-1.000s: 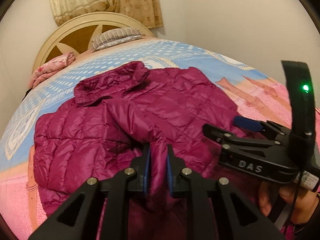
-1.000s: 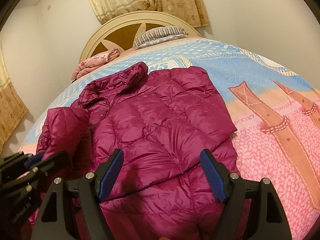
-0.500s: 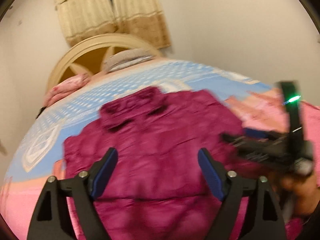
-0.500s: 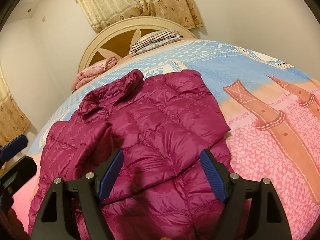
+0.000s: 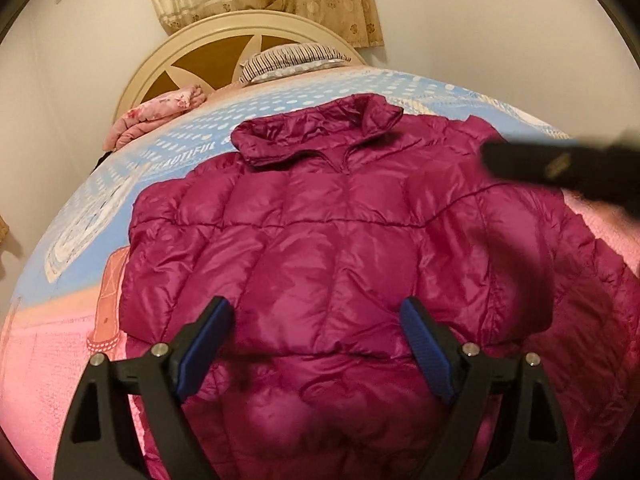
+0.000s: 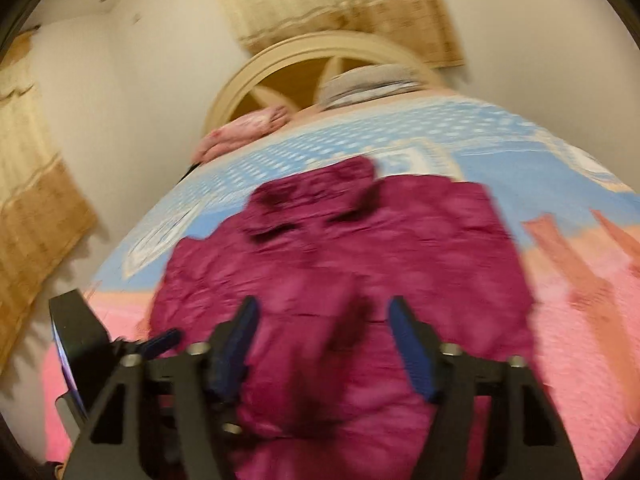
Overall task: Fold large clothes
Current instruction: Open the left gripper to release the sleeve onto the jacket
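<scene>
A magenta quilted puffer jacket (image 5: 340, 248) lies spread on a bed (image 5: 72, 360), collar (image 5: 316, 130) toward 12 o'clock near the headboard (image 5: 240, 40), hem toward 6 o'clock. Both sleeves appear folded in across the body, probably so the coat makes a narrower block before the next fold. The left gripper (image 5: 316, 344) hangs over the hem at 6 o'clock, released, its 2 blue pads wide apart with fabric beneath but not pinched. The right gripper (image 6: 324, 344), blurred in its own view, has just been closing; its jaws stand partly apart above the jacket, and no cloth looks clamped between them. In the left view it shows as a dark smear at 3 o'clock. On the blue part of the bedspread (image 5: 168, 152), at 10 o'clock from the jacket, the word "BEAUTIFUL" is readable. A striped pillow (image 5: 292, 60) sits at 12 o'clock and a pink folded cloth (image 5: 156, 114) at 11 o'clock.
</scene>
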A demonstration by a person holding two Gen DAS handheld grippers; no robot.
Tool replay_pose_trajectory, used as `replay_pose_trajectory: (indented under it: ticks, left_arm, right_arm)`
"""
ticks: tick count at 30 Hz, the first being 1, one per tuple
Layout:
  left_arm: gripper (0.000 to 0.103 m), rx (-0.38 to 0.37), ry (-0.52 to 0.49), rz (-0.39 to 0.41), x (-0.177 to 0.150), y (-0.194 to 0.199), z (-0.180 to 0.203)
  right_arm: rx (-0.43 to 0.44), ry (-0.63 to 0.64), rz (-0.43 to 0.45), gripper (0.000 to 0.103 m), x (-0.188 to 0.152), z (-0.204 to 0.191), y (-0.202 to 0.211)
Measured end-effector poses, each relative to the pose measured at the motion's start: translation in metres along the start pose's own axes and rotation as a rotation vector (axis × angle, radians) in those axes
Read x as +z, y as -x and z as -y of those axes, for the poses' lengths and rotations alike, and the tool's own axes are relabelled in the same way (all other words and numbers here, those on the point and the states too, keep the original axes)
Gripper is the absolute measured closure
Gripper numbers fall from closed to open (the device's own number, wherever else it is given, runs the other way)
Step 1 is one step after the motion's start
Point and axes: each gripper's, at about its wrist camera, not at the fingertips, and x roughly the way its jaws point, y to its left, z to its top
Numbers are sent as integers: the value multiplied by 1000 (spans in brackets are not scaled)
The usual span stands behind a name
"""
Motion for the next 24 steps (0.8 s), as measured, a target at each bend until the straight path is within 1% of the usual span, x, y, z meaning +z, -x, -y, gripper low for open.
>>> replay_pose_trajectory:
  ticks: [2, 7, 9, 12, 16, 19, 20, 22, 24]
  left_arm:
    - [14, -3, 4, -5, -3, 5, -6]
    - [13, -5, 12, -2, -5, 20, -19]
    - [13, 5, 9, 11, 0, 23, -22]
    - [10, 17, 8, 22, 9, 19, -25]
    - [9, 39, 5, 44, 23, 6, -28]
    - [9, 46, 13, 27, 34, -10, -35]
    - [9, 57, 13, 22, 38, -17, -39]
    - [9, 104, 9, 8, 46, -31, -47]
    - [9, 132, 32, -16, 52, -44, -59]
  right_arm:
    - [6, 18, -31, 55, -5, -6, -17]
    - [-48, 21, -109, 58, -26, 4, -50]
    - [-67, 20, -136, 58, -36, 11, -54]
    - [-68, 8, -149, 58, -40, 15, -59]
    - [-67, -1, -150, 58, -47, 17, -59]
    - [-65, -4, -148, 58, -49, 18, -58]
    - [-63, -7, -147, 57, -49, 19, -57]
    - [-61, -13, -147, 57, -48, 19, -59]
    - [-63, -12, -147, 57, -49, 19, -59]
